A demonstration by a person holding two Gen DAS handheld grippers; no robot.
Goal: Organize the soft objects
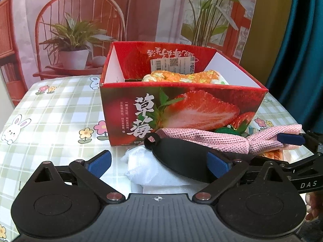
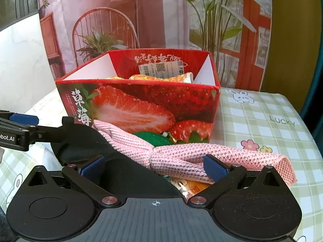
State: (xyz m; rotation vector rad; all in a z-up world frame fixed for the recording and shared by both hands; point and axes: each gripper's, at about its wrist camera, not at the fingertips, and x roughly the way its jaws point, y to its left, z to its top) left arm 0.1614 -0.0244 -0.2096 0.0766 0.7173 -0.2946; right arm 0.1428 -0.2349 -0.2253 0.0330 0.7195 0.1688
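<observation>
Both grippers, left (image 1: 159, 162) and right (image 2: 154, 166), gaped wide around the pink strap (image 2: 181, 157) (nothing gripped), which risked snagging on the box (image 1: 181, 111).

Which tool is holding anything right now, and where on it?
Neither clearly grips. Both tools, left and right, are open around the pink woven strap and black pad.

- Your box (image 1: 181, 109) stands mid-worktop (image 1: 50, 111); a folded cloth (image 1: 181, 77) lies inside.
- A knit band (image 1: 212, 139) lies before the box, across a dark pad (image 1: 181, 157).
- A bundle (image 1: 145, 169) lies under that pad, nearest you.
</observation>
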